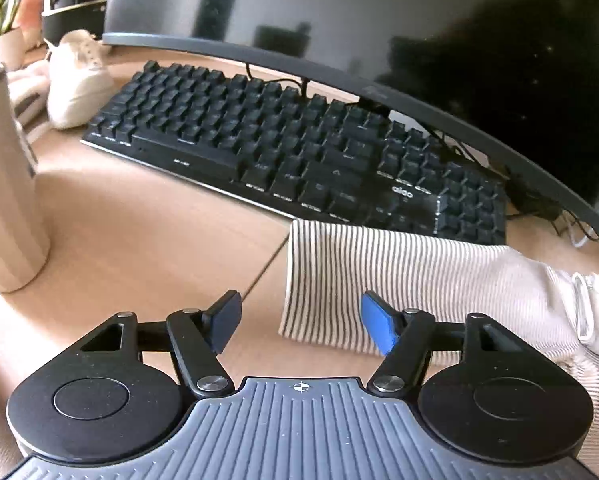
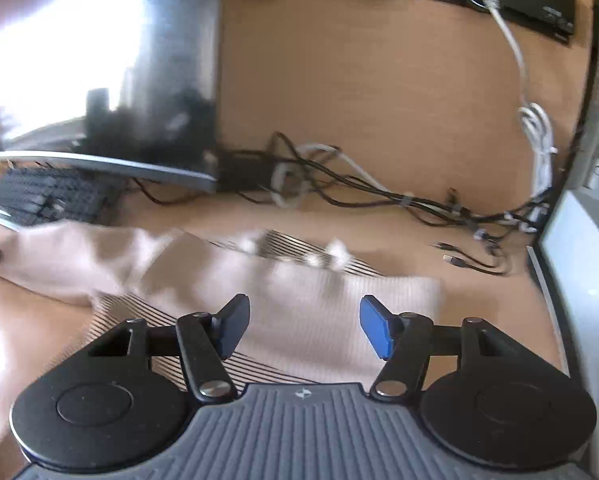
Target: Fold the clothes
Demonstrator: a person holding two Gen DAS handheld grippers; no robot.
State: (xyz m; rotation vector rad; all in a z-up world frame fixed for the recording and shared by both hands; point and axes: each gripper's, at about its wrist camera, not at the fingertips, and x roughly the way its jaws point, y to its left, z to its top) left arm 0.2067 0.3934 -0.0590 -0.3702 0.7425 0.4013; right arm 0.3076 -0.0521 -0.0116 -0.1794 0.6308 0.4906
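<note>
1. The striped garment (image 1: 379, 280), cream with thin dark lines, lies flat on the wooden desk (image 1: 147, 220). In the left wrist view its squared end sits just in front of the keyboard, and a plain beige ribbed part (image 1: 539, 292) runs off toward 3 o'clock, where a white drawstring loop (image 1: 583, 312) rests on it.
2. In the right wrist view the same garment (image 2: 299, 300) shows its beige ribbed panel uppermost, with striped fabric peeking out at 11 o'clock and 7 o'clock of it; a beige sleeve-like part (image 2: 59, 256) trails toward 9 o'clock. This view is blurred.
3. The left gripper (image 1: 301, 322) has its jaws spread wide with nothing between them. Its blue pad hangs above the striped end; its dark pad is over bare desk.
4. The right gripper (image 2: 303, 326) is likewise spread and holds nothing, hovering above the ribbed panel.
5. At 12 o'clock of the garment sits a black keyboard (image 1: 291, 148), with a curved monitor (image 1: 379, 32) beyond it.
6. At 9 o'clock of the left view stands a ribbed cream tumbler (image 1: 3, 208); at 10 o'clock, a white sneaker (image 1: 77, 80) and a potted plant (image 1: 3, 12).
7. In the right view, tangled cables (image 2: 379, 188) lie at 1 o'clock behind the garment.
</note>
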